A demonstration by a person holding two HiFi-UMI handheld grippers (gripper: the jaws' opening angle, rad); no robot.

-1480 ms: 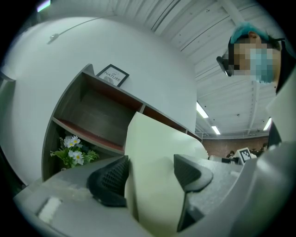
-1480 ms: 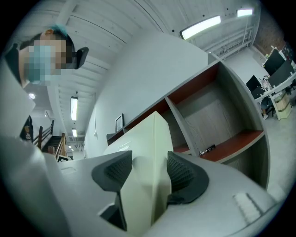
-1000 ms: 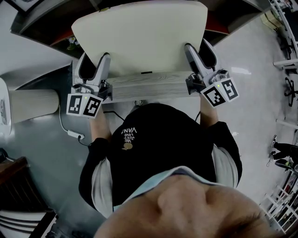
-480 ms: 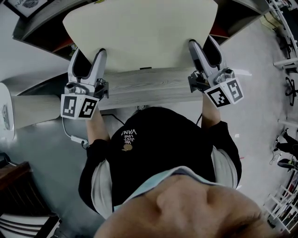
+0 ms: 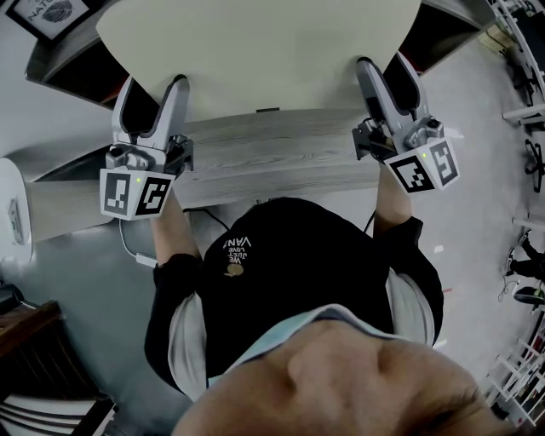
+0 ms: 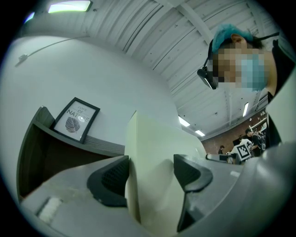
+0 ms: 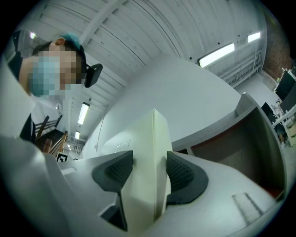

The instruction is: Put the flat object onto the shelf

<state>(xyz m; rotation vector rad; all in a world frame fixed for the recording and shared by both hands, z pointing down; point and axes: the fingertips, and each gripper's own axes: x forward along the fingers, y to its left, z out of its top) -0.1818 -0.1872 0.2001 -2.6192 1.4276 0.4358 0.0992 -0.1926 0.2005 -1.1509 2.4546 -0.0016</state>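
A large cream flat board (image 5: 264, 51) is held up between both grippers, at the top of the head view. My left gripper (image 5: 151, 100) grips its left edge and my right gripper (image 5: 390, 81) its right edge. In the left gripper view the board's edge (image 6: 148, 152) stands between the dark pads of the left gripper (image 6: 150, 175), which press on it. The right gripper (image 7: 149, 173) likewise has its pads against both faces of the board (image 7: 155, 139). A dark shelf unit with a grey rim (image 6: 44, 139) lies beyond the board and also shows in the right gripper view (image 7: 245, 129).
A wood-grain top (image 5: 272, 157) lies under the board, just ahead of my black-shirted body. A framed leaf print (image 6: 76, 119) stands on the shelf unit's left end (image 5: 51, 13). A white round object (image 5: 10, 213) and a cable (image 5: 140, 254) are at the left.
Both grippers have carried the board up and away from my body, toward the shelf unit. More of the wood-grain top now shows beneath it.
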